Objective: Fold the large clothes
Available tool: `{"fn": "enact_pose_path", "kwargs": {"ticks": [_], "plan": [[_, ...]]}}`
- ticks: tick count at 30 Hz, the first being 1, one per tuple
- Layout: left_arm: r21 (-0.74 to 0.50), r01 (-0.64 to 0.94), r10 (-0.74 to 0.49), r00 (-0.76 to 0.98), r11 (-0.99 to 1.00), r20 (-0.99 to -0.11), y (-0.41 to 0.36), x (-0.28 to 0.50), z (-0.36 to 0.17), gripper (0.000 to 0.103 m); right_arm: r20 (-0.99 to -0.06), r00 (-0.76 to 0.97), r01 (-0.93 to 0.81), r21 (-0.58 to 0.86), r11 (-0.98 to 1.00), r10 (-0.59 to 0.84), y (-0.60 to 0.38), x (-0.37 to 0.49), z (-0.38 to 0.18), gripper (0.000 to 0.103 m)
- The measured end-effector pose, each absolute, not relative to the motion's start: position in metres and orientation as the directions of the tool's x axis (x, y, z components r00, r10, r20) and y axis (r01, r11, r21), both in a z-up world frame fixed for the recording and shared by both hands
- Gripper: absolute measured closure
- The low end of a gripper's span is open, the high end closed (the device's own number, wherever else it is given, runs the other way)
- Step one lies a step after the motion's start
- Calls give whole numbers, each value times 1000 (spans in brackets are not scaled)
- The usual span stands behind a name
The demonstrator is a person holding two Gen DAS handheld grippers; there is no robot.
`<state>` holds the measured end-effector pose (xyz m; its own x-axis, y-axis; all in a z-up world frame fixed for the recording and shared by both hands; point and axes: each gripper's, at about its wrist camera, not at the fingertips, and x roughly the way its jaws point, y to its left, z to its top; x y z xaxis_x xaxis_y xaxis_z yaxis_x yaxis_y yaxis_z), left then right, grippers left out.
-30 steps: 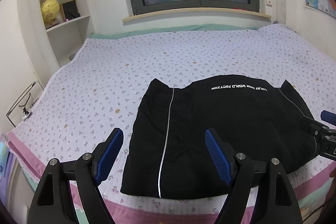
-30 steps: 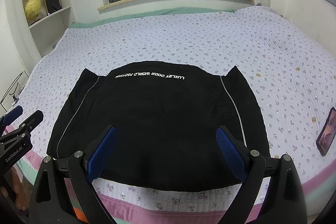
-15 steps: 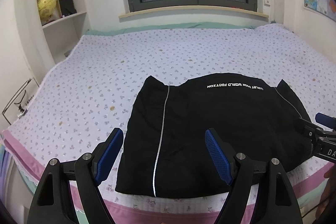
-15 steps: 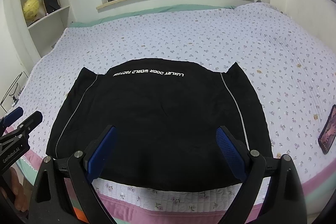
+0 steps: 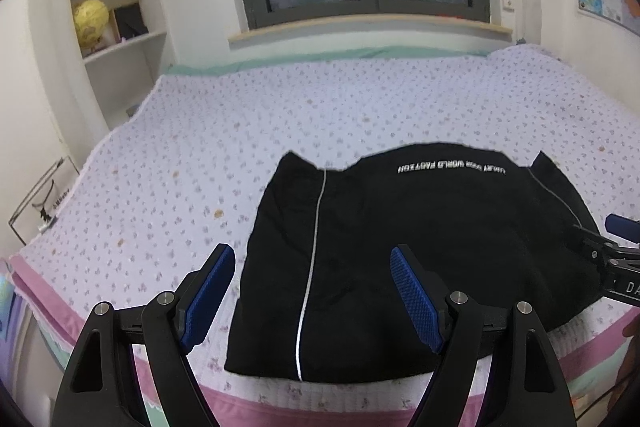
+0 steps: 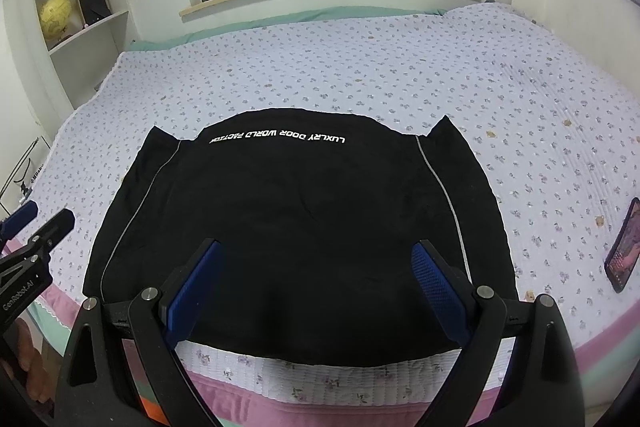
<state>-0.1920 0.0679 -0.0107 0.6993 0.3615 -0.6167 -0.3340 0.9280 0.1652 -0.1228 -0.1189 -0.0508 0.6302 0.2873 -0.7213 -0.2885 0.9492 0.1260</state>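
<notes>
Black fabric fills the left wrist view: the folded garment (image 5: 400, 247) lies flat at the bed's (image 5: 200, 147) near edge, toward 3 o'clock of centre. The left hand-held gripper (image 5: 312, 291) hovers released above its left part, grasping nothing. From the right wrist view, the garment (image 6: 300, 227) sits central; the right hand-held gripper (image 6: 316, 287) is spread wide over its near hem, and a phone (image 6: 623, 247) lies at 3 o'clock.

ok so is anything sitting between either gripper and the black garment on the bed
Nothing visible. The left gripper and right gripper both hang open just above the near edge of the black garment, with no object between. The phone lies off to the garment's right on the bedspread, clear of both.
</notes>
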Motion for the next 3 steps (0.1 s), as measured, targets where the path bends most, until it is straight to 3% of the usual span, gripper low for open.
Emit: {"fn": "enact_pose_path", "kwargs": {"ticks": [3], "plan": [[138,-320,333,708,937,-623,70,-192,-10,22,-722,629,-285,130,950,288,-120,-122,-51,7]]}}
